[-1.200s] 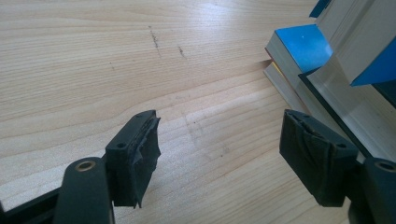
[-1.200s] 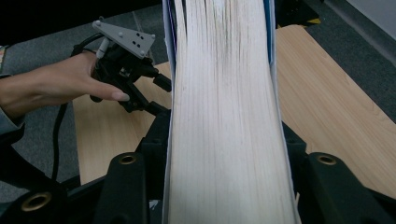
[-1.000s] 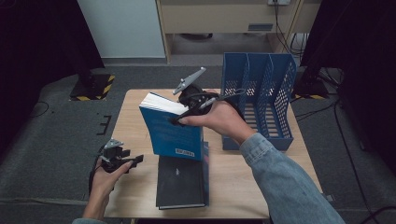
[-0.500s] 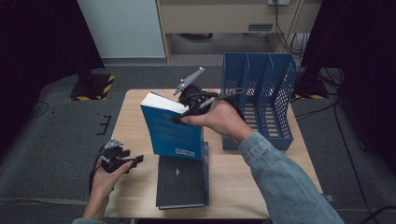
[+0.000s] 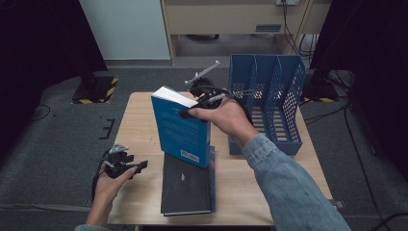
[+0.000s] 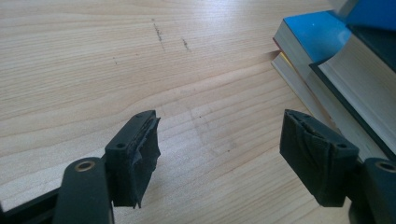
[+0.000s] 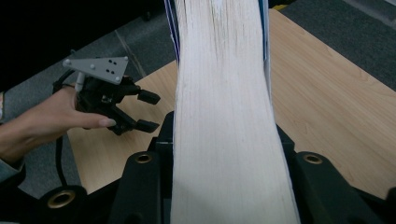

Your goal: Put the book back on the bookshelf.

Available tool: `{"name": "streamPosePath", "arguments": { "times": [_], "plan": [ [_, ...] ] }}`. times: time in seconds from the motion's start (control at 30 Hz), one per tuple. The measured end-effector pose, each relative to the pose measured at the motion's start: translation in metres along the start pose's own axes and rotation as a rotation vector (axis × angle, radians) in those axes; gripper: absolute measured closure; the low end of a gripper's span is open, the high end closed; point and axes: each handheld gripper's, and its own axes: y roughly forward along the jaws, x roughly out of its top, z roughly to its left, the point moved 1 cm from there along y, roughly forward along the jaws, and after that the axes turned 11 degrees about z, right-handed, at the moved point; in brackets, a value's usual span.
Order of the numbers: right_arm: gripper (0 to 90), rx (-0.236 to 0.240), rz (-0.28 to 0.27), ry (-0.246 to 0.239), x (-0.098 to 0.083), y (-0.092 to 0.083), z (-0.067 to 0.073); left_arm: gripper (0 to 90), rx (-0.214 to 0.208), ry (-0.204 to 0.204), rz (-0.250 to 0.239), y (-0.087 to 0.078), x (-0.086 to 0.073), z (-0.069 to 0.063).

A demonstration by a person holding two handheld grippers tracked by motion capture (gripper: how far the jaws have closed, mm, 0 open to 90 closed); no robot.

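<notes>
Largest first: the surface (image 5: 139,125) has the blue file rack (image 5: 269,103) standing on its far right corner, all slots looking empty from the high view. Judging from that, the job is books into the rack, and it's abt a third along: one book lifted, none filed yet. Still to do: carry it across, slide it into a slot, let go, then the rest.

Taking the rack as landmark: the blue book (image 5: 183,127) is upright just left of the rack, its lower edge down by the black book (image 5: 187,185), which lies flat on a stack left of and nearer me than the rack. More books under it, a blue cover and pale page edges (image 6: 322,60) show in the left gripper view.

My right hand-held gripper (image 5: 204,103) is clamped on the blue book's top corner, jaws have just been closing w/ the page block (image 7: 229,116) squeezed between them. So the book hangs under that gripper, spine side away from the rack.

My left hand-held gripper (image 5: 132,167) sits far left of the rack, near the surface's edge, jaws apart w/ nothing between, well clear of the stack
</notes>
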Motion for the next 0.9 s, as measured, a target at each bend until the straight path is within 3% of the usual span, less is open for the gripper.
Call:
{"name": "streamPosePath", "arguments": {
  "times": [0.03, 0.17, 0.37, 0.63, 0.9],
  "plan": [
    [60.2, -0.007, -0.008, 0.021, 0.0, -0.004, -0.003, 27.2, 0.008, 0.001, 0.008, 0.001, 0.0, 0.0],
    [60.2, -0.031, -0.008, 0.027, -0.002, -0.01, -0.006, 27.2, 0.02, 0.008, 0.022, 0.003, 0.0, 0.001],
    [60.2, -0.066, -0.038, 0.072, -0.014, -0.034, -0.019, 26.9, 0.041, 0.036, 0.048, 0.006, 0.0, -0.003],
    [60.2, -0.113, -0.065, 0.117, -0.032, -0.061, -0.034, 26.7, 0.047, 0.043, 0.055, 0.008, 0.001, -0.003],
    [60.2, -0.154, -0.077, 0.163, -0.047, -0.075, -0.046, 26.7, 0.05, 0.052, 0.055, 0.008, 0.001, -0.005]
  ]
}}
